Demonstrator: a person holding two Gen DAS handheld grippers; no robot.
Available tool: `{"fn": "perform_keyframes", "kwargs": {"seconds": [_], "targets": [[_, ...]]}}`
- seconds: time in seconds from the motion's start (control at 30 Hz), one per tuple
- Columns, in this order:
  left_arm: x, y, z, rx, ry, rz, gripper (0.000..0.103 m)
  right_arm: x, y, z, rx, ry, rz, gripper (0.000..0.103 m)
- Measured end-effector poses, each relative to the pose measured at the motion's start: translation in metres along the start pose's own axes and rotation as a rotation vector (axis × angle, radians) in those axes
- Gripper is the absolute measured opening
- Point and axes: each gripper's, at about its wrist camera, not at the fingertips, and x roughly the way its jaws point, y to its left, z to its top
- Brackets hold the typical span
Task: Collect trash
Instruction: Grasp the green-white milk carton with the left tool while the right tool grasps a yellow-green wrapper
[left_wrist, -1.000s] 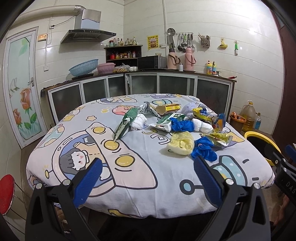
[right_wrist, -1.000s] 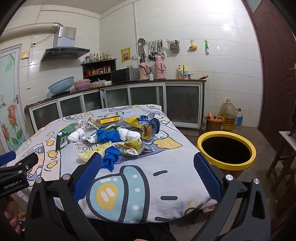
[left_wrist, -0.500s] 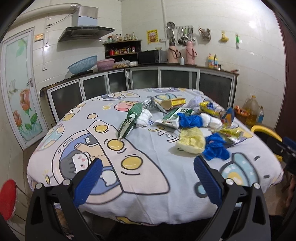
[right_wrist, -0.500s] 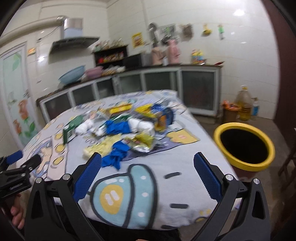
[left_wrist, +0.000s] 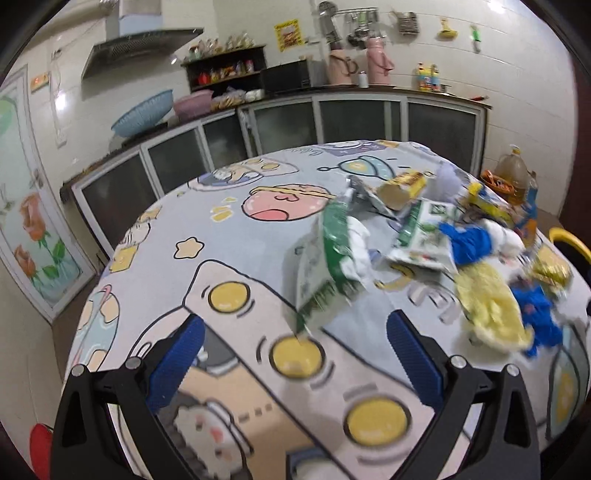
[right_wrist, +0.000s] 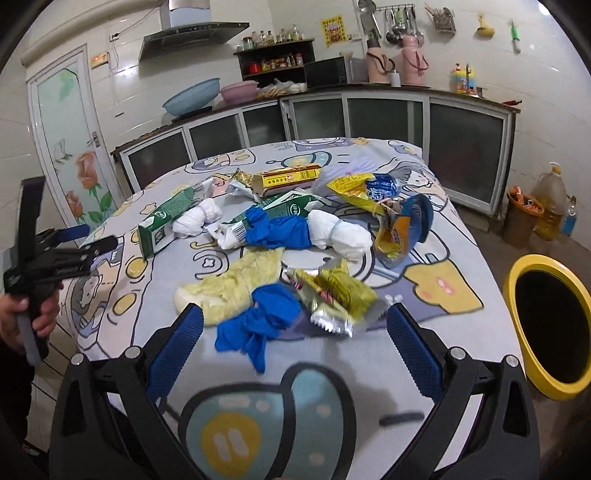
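Observation:
Trash lies in a pile on the round table with the cartoon cloth (right_wrist: 424, 236). My right gripper (right_wrist: 293, 350) is open and empty, just short of a blue glove (right_wrist: 258, 321), a yellow rag (right_wrist: 236, 280) and a yellow foil wrapper (right_wrist: 332, 295). Behind them lie a second blue glove (right_wrist: 277, 230), white wads (right_wrist: 340, 236) and a green carton (right_wrist: 162, 225). My left gripper (left_wrist: 295, 354) is open and empty over the cloth, just short of the green carton (left_wrist: 321, 258). The left gripper also shows in the right wrist view (right_wrist: 74, 251). The yellow-rimmed bin (right_wrist: 550, 325) stands right of the table.
Kitchen cabinets (right_wrist: 369, 118) and a counter run along the back wall. A small orange bin (right_wrist: 522, 218) and oil bottles (right_wrist: 552, 206) stand on the floor at the right. A door with rose decals (right_wrist: 70, 155) is at the left. A red stool (left_wrist: 40, 450) is at lower left.
Both grippers have moved forward over the table and closer to the trash pile. The left one has swung toward the green carton. Both stay open.

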Motion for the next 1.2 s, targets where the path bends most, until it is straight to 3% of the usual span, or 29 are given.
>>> {"fn": "perform_keyframes", "kwargs": {"seconds": [0.1,0.33,0.5,0.6,0.7,0.83,0.97,1.03,1.13,1.2], "targets": [[0.016,0.000,0.014,-0.004,0.004,-0.014,0.095,0.010,-0.005,0.009,-0.022,0.026,0.028,0.096],[0.054,-0.011,0.037,0.016,0.068,-0.023,0.095,0.035,-0.030,0.024,-0.015,0.120,-0.035,0.095],[0.079,-0.018,0.046,0.084,0.119,-0.006,0.095,0.055,-0.040,0.027,0.001,0.234,0.009,0.088],[0.099,-0.017,0.047,0.064,0.184,-0.067,0.095,0.067,-0.046,0.024,0.038,0.281,0.041,0.087],[0.118,-0.013,0.048,0.023,0.218,-0.086,0.095,0.073,-0.050,0.022,0.062,0.302,0.041,0.074],[0.129,-0.003,0.047,-0.058,0.227,-0.147,0.092,0.080,-0.057,0.017,0.112,0.347,0.069,0.064],[0.133,0.000,0.044,-0.115,0.238,-0.243,0.053,0.080,-0.062,0.015,0.128,0.356,0.071,0.047],[0.131,-0.005,0.044,-0.087,0.223,-0.216,0.052,0.080,-0.065,0.016,0.156,0.362,0.099,0.033],[0.129,-0.009,0.042,-0.073,0.211,-0.203,0.052,0.074,-0.062,0.018,0.165,0.345,0.105,0.022],[0.121,-0.006,0.043,-0.093,0.203,-0.224,0.052,0.063,-0.059,0.021,0.158,0.309,0.109,0.021]]}}
